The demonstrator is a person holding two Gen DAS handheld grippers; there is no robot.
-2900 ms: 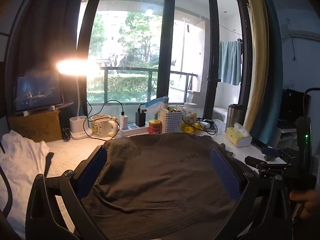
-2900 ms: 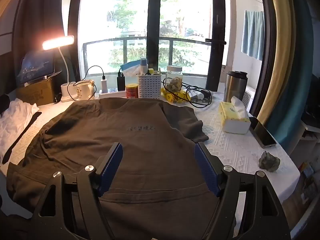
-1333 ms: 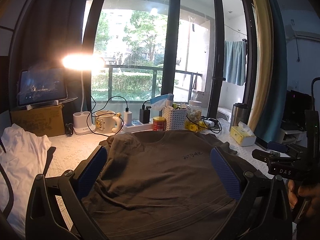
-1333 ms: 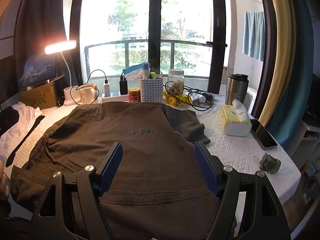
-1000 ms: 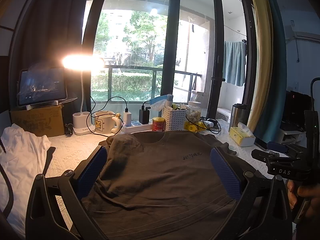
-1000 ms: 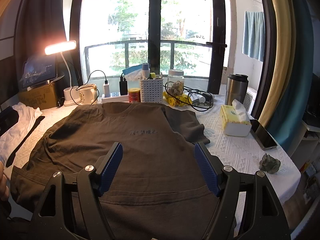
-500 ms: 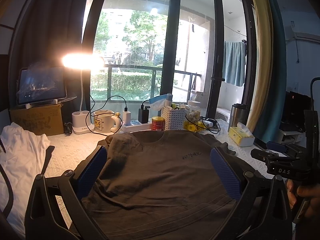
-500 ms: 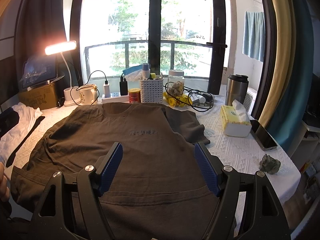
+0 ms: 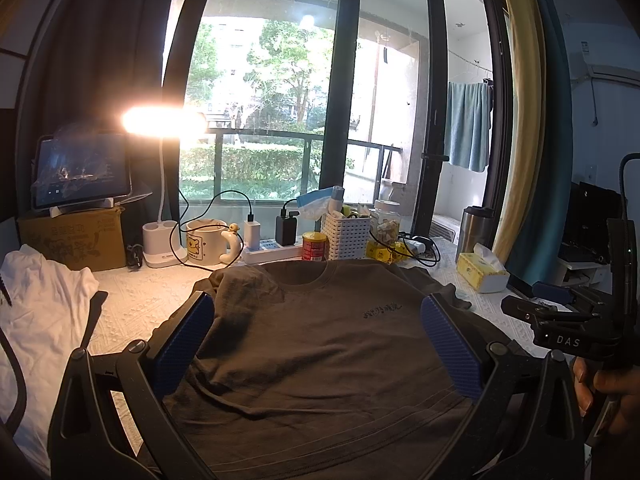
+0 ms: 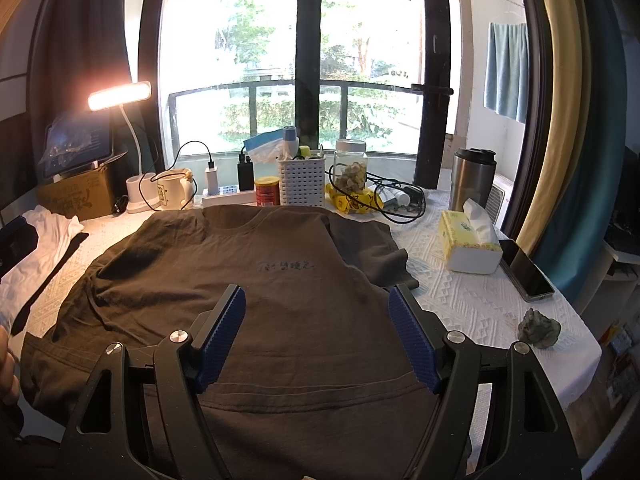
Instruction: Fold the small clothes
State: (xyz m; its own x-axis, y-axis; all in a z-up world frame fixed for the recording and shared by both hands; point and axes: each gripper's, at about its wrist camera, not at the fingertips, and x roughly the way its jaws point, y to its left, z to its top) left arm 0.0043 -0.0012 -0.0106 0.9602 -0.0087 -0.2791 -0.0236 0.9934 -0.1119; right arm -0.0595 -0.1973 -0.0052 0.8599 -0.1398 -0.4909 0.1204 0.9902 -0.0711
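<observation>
A dark brown T-shirt (image 9: 320, 356) (image 10: 256, 300) lies spread face up on the white textured tablecloth (image 10: 472, 300), neck toward the window, with small print on its chest. Its left sleeve is folded over onto the shoulder; the right sleeve lies flat beside the body. My left gripper (image 9: 316, 340) hovers open above the shirt's lower half, nothing between its blue pads. My right gripper (image 10: 318, 336) also hangs open over the hem area, empty. The right gripper's body and the hand holding it show at the right edge of the left wrist view.
White clothing (image 9: 36, 312) lies at the left. Along the window stand a lit desk lamp (image 9: 162, 122), mug (image 9: 202, 242), power strip, red can, white basket (image 10: 302, 180), jar and steel tumbler (image 10: 472, 178). A tissue box (image 10: 470, 246), phone (image 10: 526, 268) and small grey figurine (image 10: 538, 328) sit at the right.
Both grippers have risen and pulled back slightly from the shirt since the earliest frames; in the last second almost nothing has moved. The shirt lies as before.
</observation>
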